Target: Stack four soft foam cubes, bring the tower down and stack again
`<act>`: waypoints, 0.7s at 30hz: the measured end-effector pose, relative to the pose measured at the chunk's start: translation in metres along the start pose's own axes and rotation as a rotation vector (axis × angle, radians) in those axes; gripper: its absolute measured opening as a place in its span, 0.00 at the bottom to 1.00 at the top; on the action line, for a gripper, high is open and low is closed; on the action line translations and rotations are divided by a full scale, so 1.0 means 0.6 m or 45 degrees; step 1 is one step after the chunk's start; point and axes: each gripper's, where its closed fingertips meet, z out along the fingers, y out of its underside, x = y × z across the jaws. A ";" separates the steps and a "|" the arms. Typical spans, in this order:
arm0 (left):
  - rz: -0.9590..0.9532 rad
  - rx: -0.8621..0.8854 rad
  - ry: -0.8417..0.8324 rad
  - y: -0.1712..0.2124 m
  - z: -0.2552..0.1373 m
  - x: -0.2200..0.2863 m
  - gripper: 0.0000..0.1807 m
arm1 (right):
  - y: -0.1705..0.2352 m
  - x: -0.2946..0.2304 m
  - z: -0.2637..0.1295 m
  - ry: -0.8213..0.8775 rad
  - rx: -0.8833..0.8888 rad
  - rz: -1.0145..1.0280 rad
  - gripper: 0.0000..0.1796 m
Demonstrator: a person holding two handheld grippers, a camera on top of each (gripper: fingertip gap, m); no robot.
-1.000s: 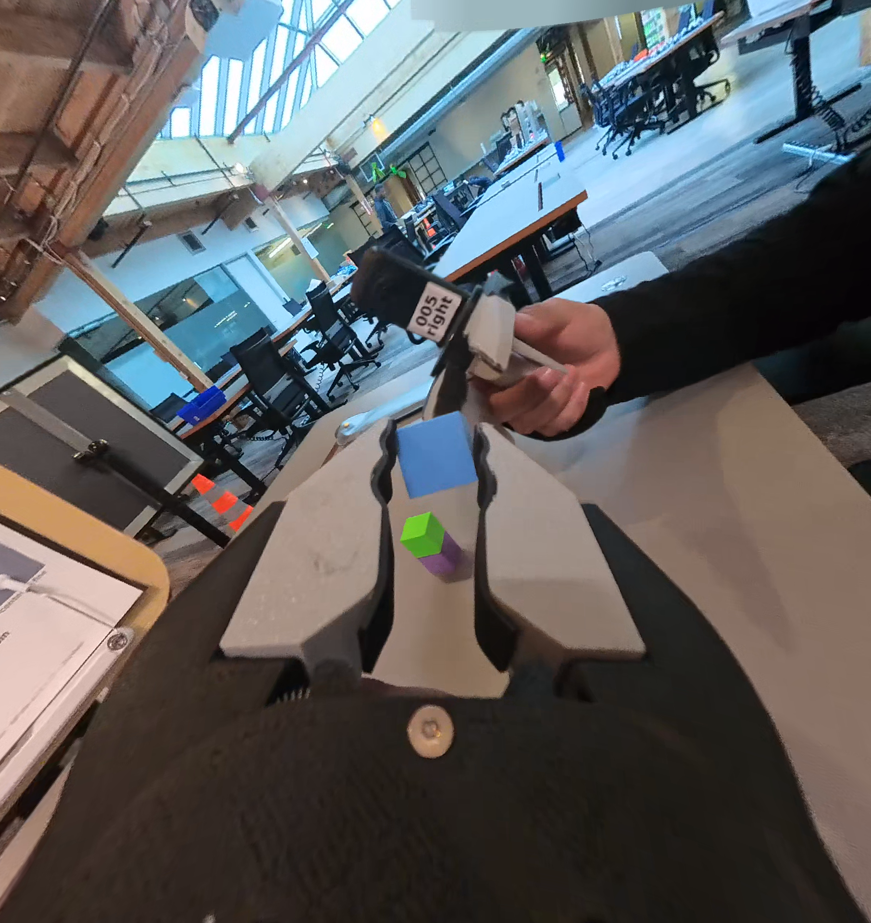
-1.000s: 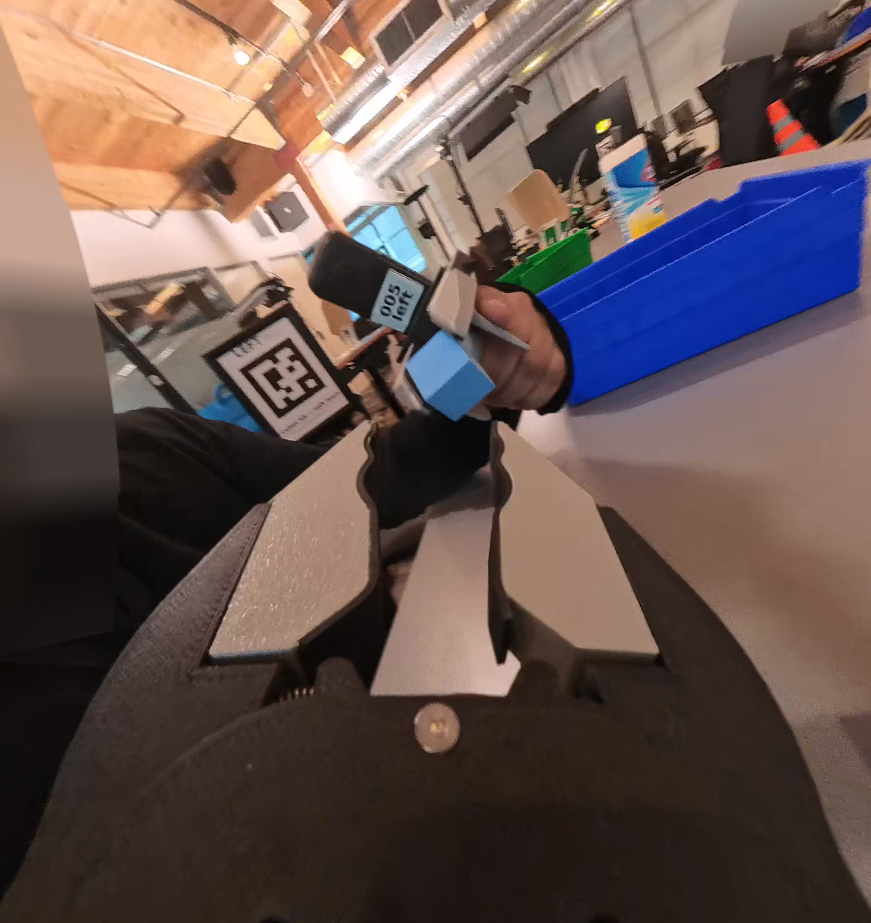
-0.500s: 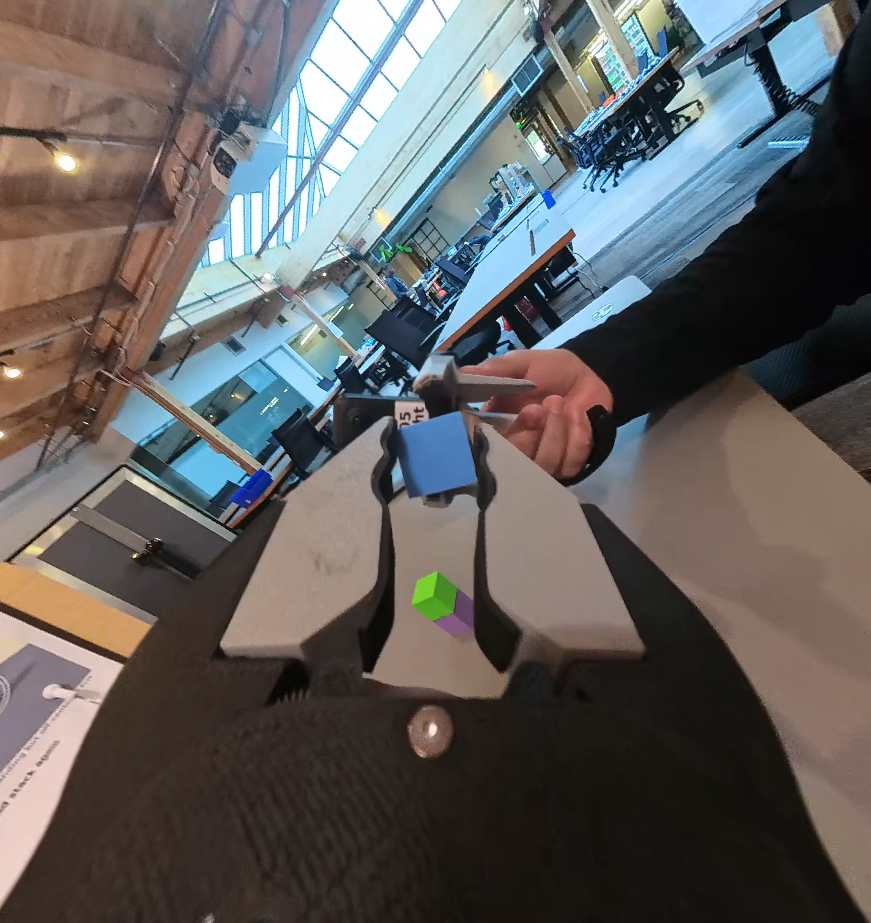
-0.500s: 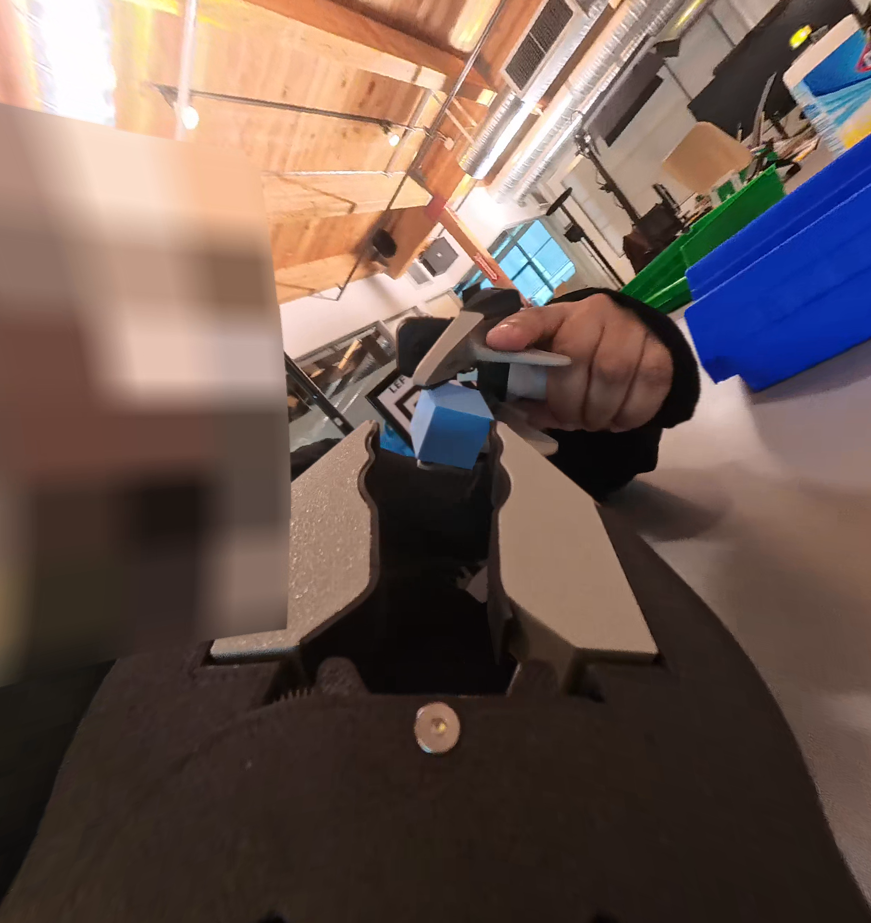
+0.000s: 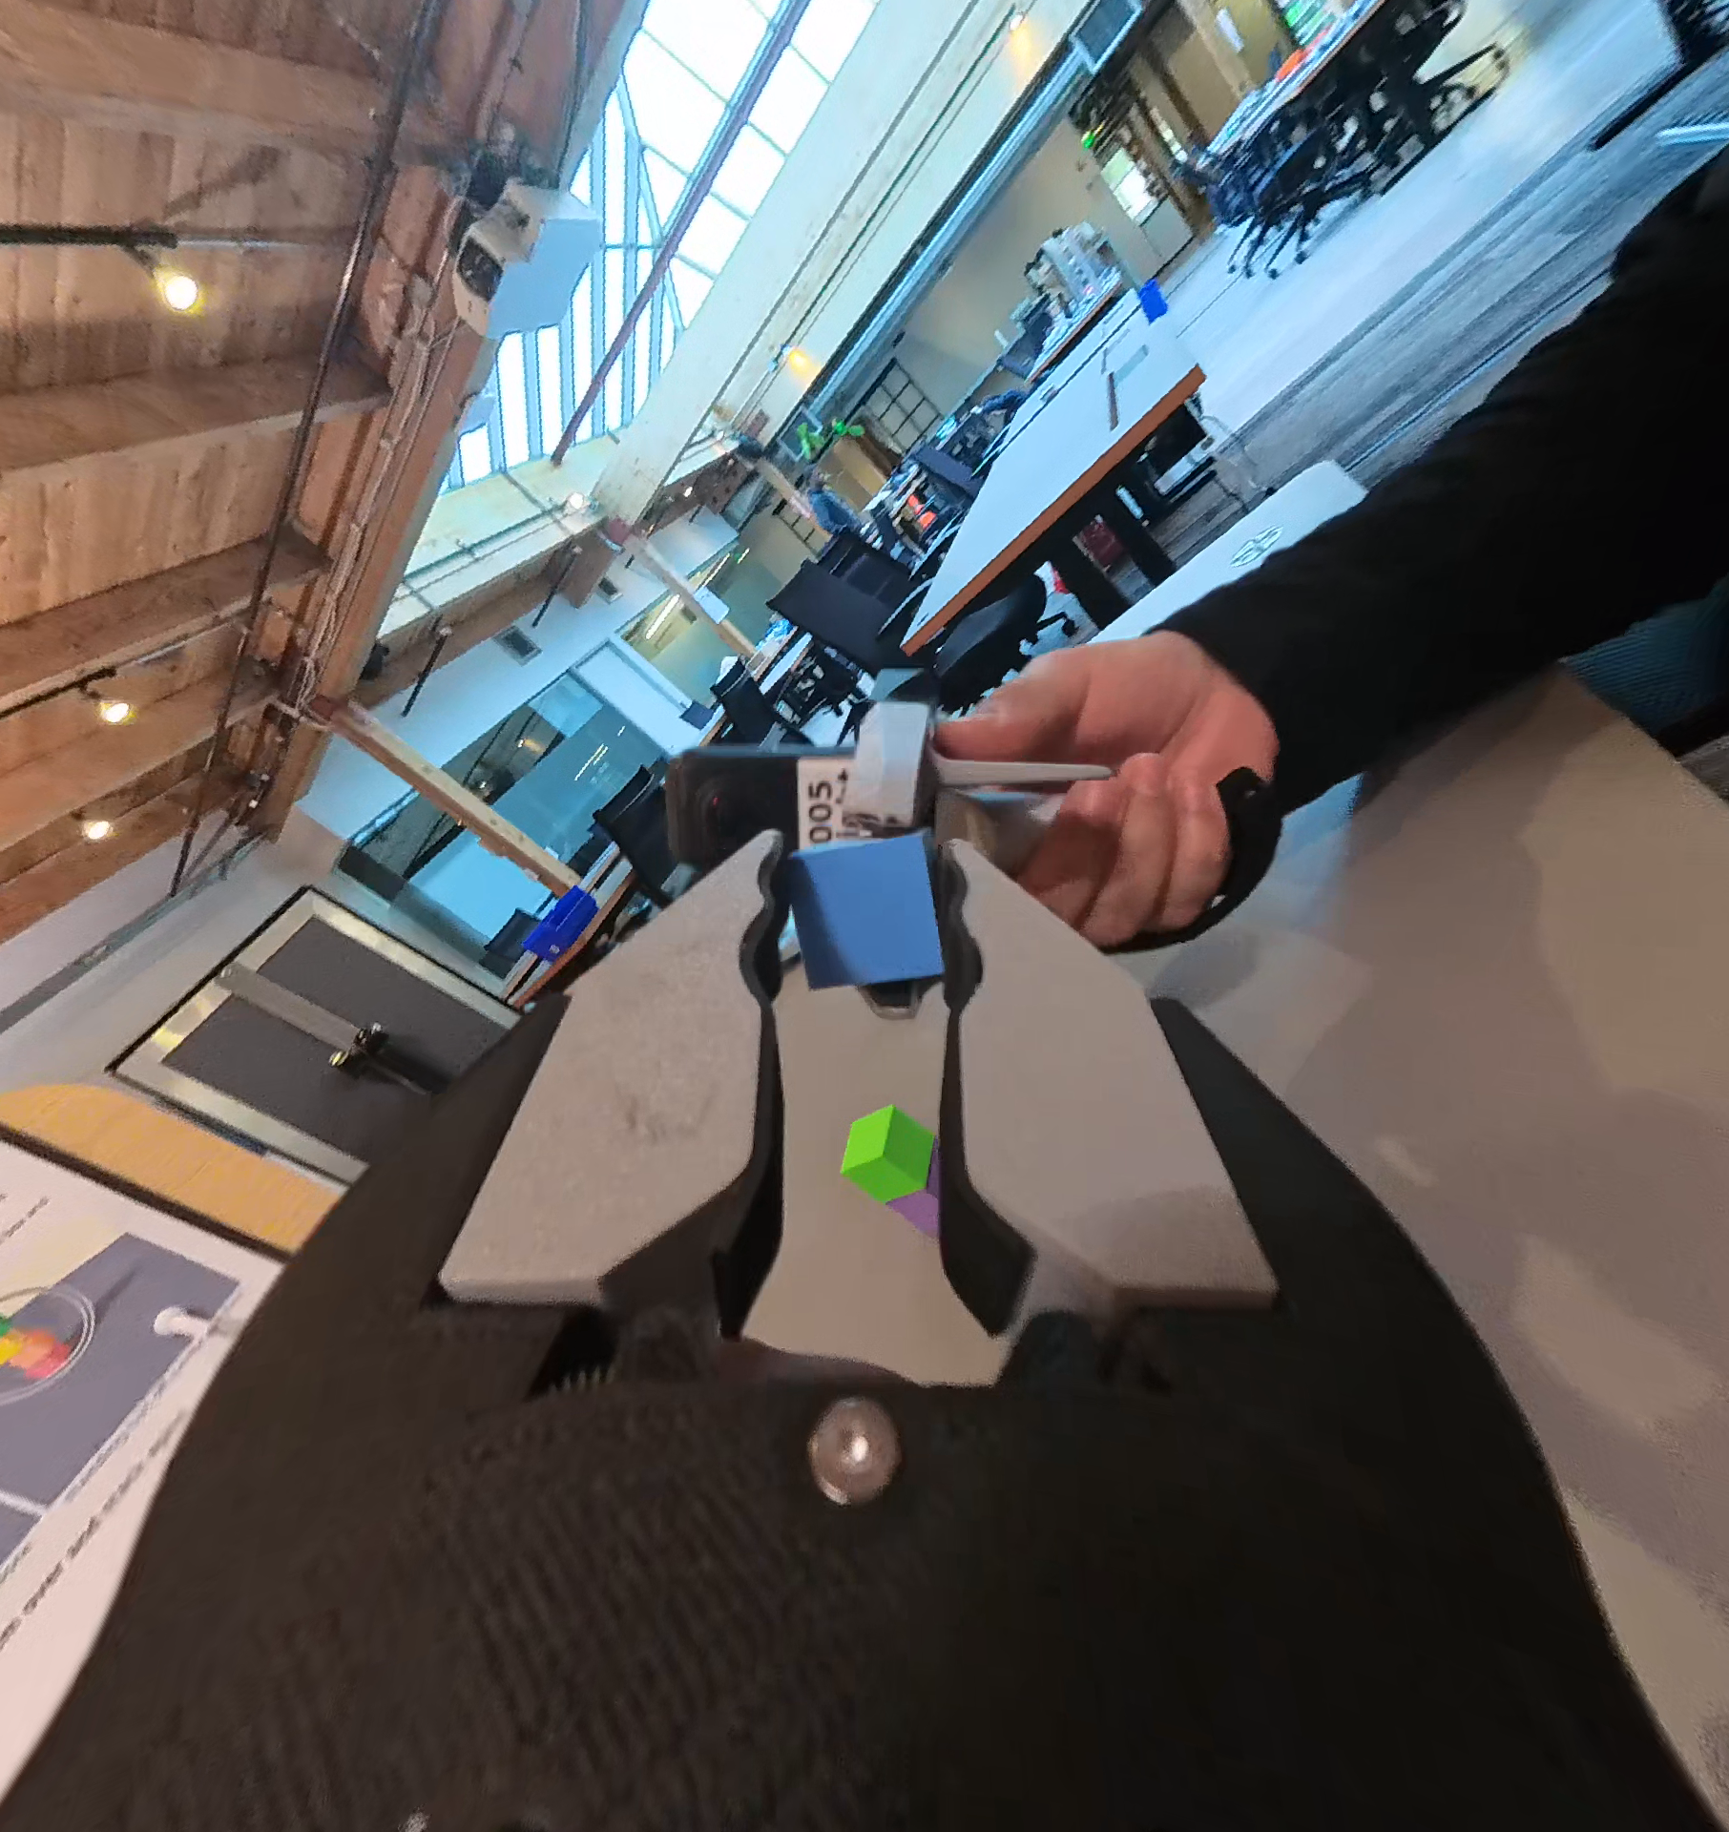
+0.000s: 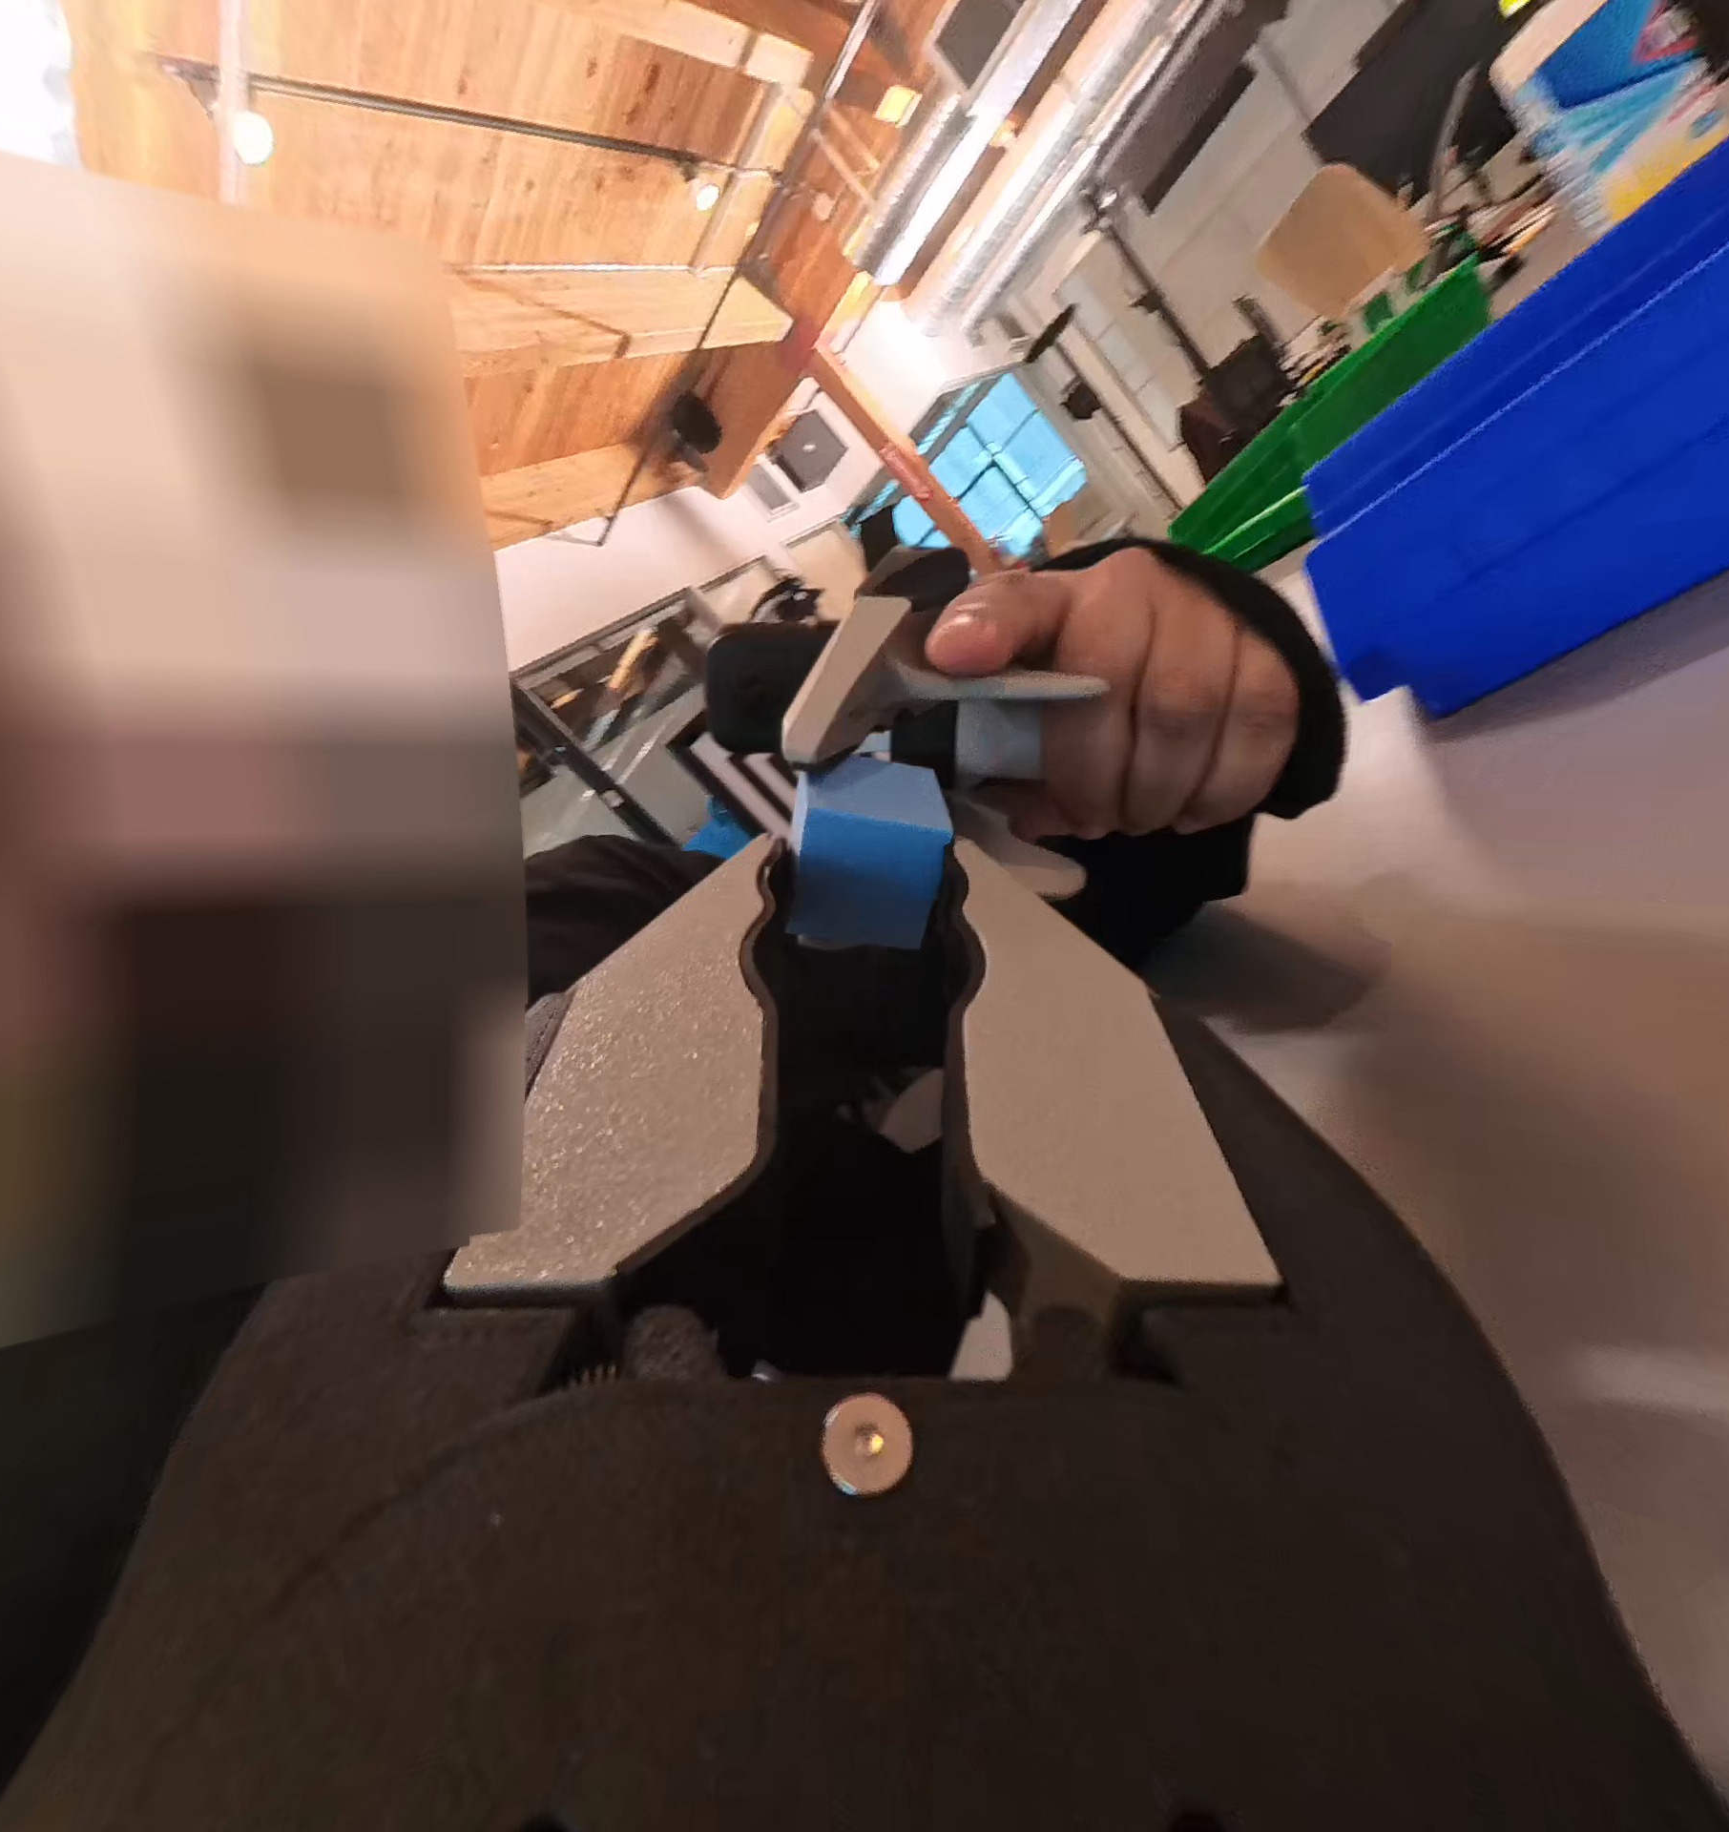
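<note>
My left gripper point(image 5: 856, 892) is shut on a blue foam cube point(image 5: 865, 922) and holds it in the air above the grey table point(image 5: 1436, 991). A green cube point(image 5: 885, 1155) sits on a purple cube point(image 5: 922, 1211) on the table below it. My right gripper point(image 6: 861, 872) faces the left one. Its fingertips press on the two sides of the same blue cube point(image 6: 865, 862). In the right wrist view the left gripper's fingers point(image 6: 841, 684) hold the cube from above and below.
A person's hands point(image 5: 1138, 773) hold both grippers, with black sleeves behind them. A blue bin point(image 6: 1584, 496) and a green bin point(image 6: 1336, 466) stand at the table's far side. A printed sheet point(image 5: 67, 1388) lies at the left edge.
The two grippers have come together around the blue cube. The right gripper's fingers have narrowed onto its sides. The left gripper has kept its hold.
</note>
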 end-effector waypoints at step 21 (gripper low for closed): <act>-0.469 -0.783 -0.322 0.307 -0.037 -0.067 0.00 | -0.055 0.178 -0.229 1.174 -1.224 -0.734 0.15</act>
